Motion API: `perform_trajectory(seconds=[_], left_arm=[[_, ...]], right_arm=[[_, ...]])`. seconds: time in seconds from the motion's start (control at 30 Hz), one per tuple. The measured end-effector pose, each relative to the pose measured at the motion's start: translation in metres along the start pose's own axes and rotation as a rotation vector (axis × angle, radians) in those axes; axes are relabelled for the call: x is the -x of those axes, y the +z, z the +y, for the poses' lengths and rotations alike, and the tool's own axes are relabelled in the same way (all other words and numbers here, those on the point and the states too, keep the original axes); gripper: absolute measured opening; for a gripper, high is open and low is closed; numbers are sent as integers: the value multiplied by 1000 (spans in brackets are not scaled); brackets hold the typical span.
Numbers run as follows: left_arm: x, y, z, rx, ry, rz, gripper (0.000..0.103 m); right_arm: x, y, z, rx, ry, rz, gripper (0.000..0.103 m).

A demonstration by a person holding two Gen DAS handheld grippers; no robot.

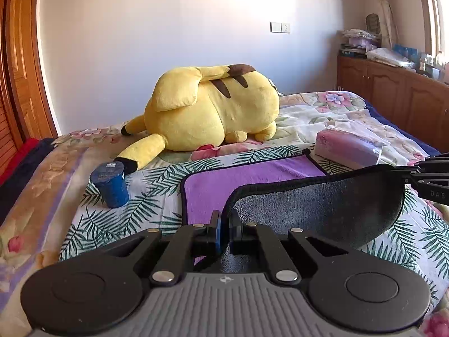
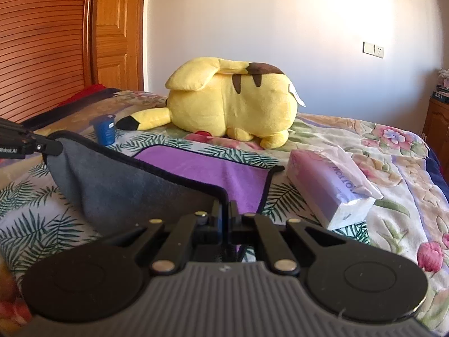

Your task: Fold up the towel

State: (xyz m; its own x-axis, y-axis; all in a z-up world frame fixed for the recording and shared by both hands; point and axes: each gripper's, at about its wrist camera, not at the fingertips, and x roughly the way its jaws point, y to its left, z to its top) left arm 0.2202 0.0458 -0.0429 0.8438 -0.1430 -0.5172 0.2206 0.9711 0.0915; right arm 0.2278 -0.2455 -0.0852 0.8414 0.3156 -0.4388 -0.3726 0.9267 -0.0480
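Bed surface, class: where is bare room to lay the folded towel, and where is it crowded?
Free: bedspread right of the tissue pack, and the near-left leaf print below the blue cup. Crowded: the far side, where the yellow plush lies behind the towel.

The black-edged terry towel [image 1: 252,177] is purple on top, grey beneath. The plush toy [image 1: 213,109] is yellow with brown stripes. The quilted bedspread [image 2: 393,151] shows green fern leaves and pink flowers. The small cylindrical tub [image 1: 110,184] is blue.
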Motion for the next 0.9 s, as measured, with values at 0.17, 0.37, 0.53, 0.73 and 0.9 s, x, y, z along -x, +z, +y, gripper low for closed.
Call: perform_trajectory(seconds=[0.17,0.37,0.53,0.73,0.9], left_arm=[[-7,5,0,-18,5,-6,6],[-13,10,4,-28,15,-15,5],[-18,16,9,-25,17,-28,5],[-30,24,14,-23,24,-40,5],[-42,29,17,-31,33,-50,5]], right_arm=[[-6,2,-4,10,-7,-12,4],[-13,4,-5,40,-15,-20,4],[-20,9,-3,56,-12,-32,4],[-30,18,-3,79,-6,-57,4],[-40,25,-8,83,-11,-73,4]])
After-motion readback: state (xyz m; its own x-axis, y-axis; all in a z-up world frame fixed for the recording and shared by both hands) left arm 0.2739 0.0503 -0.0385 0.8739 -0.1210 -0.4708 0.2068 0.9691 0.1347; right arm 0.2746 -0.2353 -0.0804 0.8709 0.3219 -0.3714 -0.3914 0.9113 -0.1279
